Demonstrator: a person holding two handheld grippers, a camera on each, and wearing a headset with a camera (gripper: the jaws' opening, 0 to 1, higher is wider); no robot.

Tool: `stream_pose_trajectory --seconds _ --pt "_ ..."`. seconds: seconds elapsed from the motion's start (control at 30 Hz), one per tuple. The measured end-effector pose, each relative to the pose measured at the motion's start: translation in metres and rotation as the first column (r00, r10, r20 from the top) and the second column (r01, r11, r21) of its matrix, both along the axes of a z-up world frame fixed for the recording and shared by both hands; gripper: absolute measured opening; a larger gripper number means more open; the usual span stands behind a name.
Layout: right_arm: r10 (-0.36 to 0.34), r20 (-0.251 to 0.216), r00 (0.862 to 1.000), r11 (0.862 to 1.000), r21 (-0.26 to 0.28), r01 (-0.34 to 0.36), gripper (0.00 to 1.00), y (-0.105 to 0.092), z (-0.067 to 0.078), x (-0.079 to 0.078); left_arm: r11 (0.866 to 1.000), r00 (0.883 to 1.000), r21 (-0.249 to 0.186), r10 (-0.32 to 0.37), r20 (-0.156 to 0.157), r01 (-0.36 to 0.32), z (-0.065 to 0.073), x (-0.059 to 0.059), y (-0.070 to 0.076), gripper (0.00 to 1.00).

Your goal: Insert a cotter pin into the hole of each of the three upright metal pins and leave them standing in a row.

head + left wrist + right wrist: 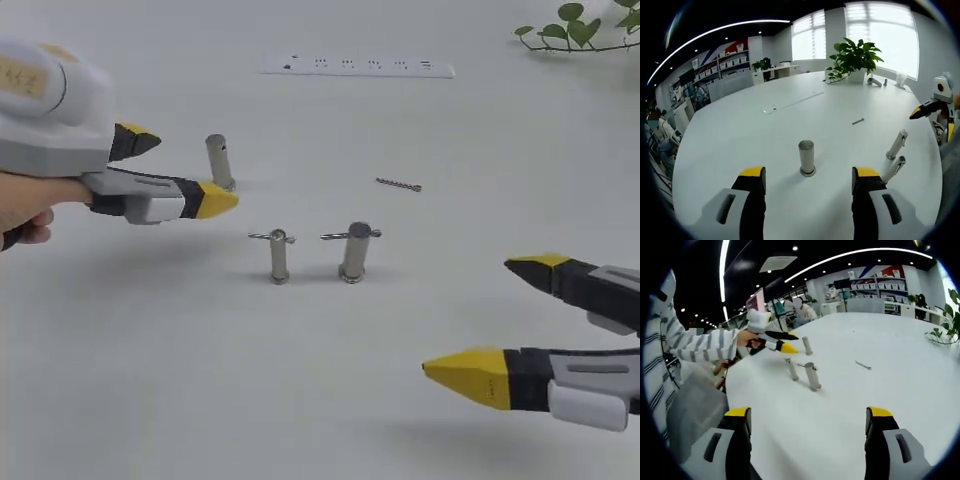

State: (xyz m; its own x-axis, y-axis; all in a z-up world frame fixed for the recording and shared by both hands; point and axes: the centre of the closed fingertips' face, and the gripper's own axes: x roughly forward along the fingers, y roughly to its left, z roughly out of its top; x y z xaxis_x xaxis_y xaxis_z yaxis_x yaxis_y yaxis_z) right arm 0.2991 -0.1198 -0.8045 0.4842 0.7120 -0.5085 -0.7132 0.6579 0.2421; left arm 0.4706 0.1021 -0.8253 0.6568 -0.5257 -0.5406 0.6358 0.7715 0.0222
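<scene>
Three upright metal pins stand on the white table. The two front pins each carry a cotter pin through the top. The back pin is bare. In the left gripper view this bare pin stands just ahead, between the jaws. A loose cotter pin lies to the right of it. My left gripper is open beside the bare pin, not touching it. My right gripper is open at the front right, holding nothing. The right gripper view has the pinned pair well ahead.
A white power strip lies at the table's far side. Plant leaves reach in at the far right corner. A potted plant stands at the table's end in the left gripper view.
</scene>
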Motion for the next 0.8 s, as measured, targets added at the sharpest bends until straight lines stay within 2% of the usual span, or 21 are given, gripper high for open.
stream_pose_trajectory --seconds 0.1,0.17,0.23,0.33,0.47,0.67,0.73,0.8 --pt "-0.033 -0.002 0.999 0.998 -0.05 0.033 0.98 -0.011 -0.004 0.0 1.0 1.0 -0.004 0.011 -0.006 -0.011 -0.004 0.001 -0.002 0.61" --pt "-0.048 -0.001 0.999 0.997 -0.059 0.048 1.0 -0.015 -0.005 0.0 1.0 1.0 -0.002 0.013 -0.01 -0.013 -0.008 0.003 -0.004 0.59" --pt "-0.061 -0.002 0.998 0.996 -0.063 0.061 1.0 -0.02 -0.004 -0.002 1.0 1.0 0.004 0.022 -0.01 -0.022 -0.011 0.006 -0.004 0.57" --pt "-0.076 0.0 0.997 0.995 -0.066 0.076 1.0 -0.025 -0.002 -0.003 0.999 0.999 -0.009 0.032 -0.023 -0.033 -0.016 0.009 -0.007 0.54" --pt "-0.095 0.01 0.995 0.992 -0.078 0.095 0.97 -0.031 0.0 -0.002 0.999 0.999 -0.002 0.037 -0.01 -0.038 -0.019 0.013 -0.012 0.45" --pt "-0.124 0.005 0.992 0.989 -0.081 0.124 0.99 -0.039 0.001 -0.001 0.998 0.998 -0.036 0.06 -0.005 -0.06 -0.015 0.019 -0.018 0.3" --pt "-0.13 0.003 0.991 0.988 -0.083 0.13 1.0 -0.04 0.001 -0.001 0.995 0.998 -0.073 0.059 -0.03 -0.061 -0.015 0.018 -0.023 0.29" --pt "-0.137 0.0 0.991 0.987 -0.082 0.136 1.0 -0.041 0.001 -0.001 0.997 0.998 -0.052 0.053 -0.021 -0.054 -0.015 0.019 -0.024 0.29"
